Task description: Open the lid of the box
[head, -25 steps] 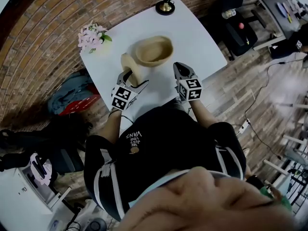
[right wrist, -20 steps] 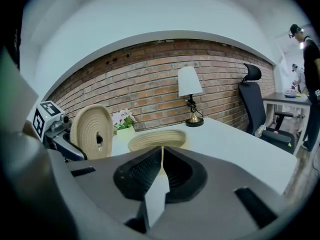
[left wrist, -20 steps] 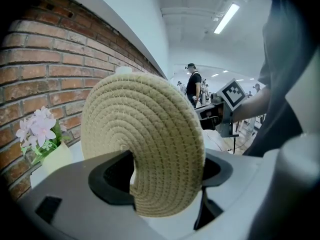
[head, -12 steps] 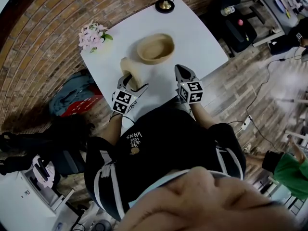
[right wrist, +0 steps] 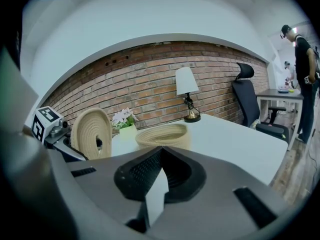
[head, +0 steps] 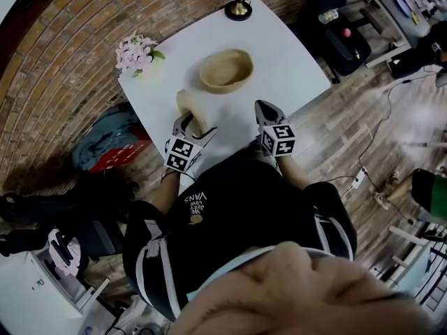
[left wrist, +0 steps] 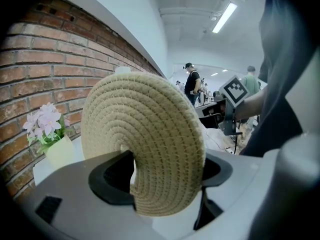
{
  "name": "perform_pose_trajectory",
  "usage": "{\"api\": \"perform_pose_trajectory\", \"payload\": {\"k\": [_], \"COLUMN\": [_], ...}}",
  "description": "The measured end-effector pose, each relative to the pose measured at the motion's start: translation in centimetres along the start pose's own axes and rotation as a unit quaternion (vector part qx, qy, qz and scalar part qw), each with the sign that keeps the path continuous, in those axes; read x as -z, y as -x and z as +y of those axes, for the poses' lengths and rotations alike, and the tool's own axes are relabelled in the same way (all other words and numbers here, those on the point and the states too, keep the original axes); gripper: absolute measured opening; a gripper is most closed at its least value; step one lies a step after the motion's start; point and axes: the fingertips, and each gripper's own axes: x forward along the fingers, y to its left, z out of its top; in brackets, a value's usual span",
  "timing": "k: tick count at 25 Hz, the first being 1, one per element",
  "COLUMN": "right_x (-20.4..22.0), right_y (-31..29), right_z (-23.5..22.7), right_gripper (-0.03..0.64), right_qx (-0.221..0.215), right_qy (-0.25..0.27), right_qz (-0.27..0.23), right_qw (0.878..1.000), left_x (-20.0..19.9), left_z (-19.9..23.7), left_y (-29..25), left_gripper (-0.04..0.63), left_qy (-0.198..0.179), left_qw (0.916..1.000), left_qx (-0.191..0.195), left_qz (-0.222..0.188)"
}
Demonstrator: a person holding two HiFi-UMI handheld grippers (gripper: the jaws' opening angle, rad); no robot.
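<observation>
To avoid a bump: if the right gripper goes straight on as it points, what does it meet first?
Most likely the open woven basket, right ahead of the shut right gripper; depth is unclear.

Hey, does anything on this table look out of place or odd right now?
Only the woven lid: it is off the basket and held on edge in the left gripper, beside the open basket. Nothing looks spilled or damaged; the flowers and the lamp stand upright.

Brick wall behind white table — lamp at far edge, black office chair nearby, wood-plank floor.
</observation>
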Motion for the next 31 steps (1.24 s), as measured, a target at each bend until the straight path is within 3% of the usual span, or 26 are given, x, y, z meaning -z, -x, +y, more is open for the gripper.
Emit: {"api": "perform_pose_trajectory", "payload": {"k": [31], "right_x": [0.4], "right_y": [1.4], "right_z": [1.4], "right_gripper": [0.003], "right_qx": [-0.011], "right_qy": [-0.005], "right_qz": [-0.001], "right_qw": [1.000], "left_x": [1.2], "left_z": [-2.1], "left_y": [0.9], "left_gripper": [0.368], "left_qy": [0.031], "left_qw": [0.9992], "left_qx": [-0.012], "left_qz": [-0.020]}}
